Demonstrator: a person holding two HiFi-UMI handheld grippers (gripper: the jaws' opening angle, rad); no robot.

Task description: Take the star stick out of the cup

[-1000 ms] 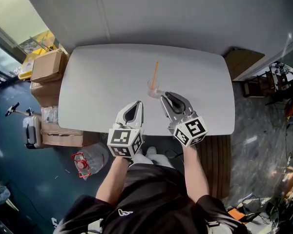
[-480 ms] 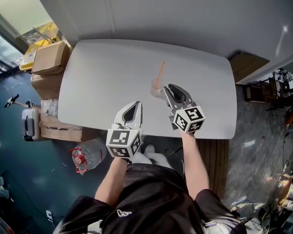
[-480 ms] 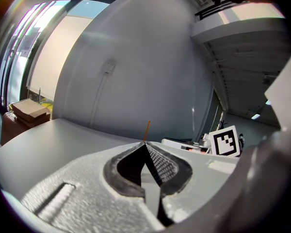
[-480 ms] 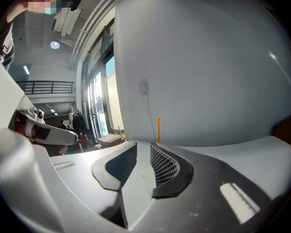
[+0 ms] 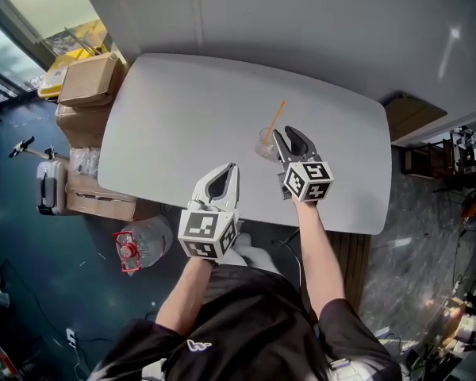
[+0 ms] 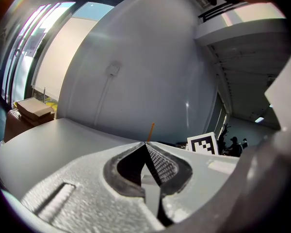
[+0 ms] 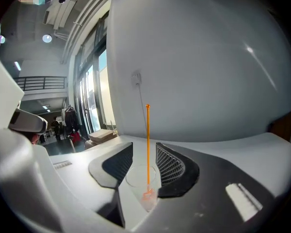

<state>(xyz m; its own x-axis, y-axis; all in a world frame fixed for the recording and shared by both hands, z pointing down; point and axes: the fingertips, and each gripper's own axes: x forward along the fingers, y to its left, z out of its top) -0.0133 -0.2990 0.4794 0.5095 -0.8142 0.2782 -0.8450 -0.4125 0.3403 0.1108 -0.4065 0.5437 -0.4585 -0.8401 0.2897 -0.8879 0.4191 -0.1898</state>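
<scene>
Star stick (image 7: 147, 144) in clear cup (image 7: 141, 178), on white table (image 5: 182, 117), right of centre
Stick upright, star end at the cup bottom, shaft rising well above the rim. Right gripper (image 5: 289, 136): jaws opening, one either side of the cup, pads not pressing it. Left gripper (image 5: 226, 170): near edge, left of cup, jaws together, nothing between them

A thin orange plastic stick (image 7: 148, 140) with a star-like shape at its lower end stands nearly upright inside a small clear plastic cup (image 7: 136, 176). The cup stands upright on the white tabletop (image 5: 182, 109), near its front edge.
</scene>
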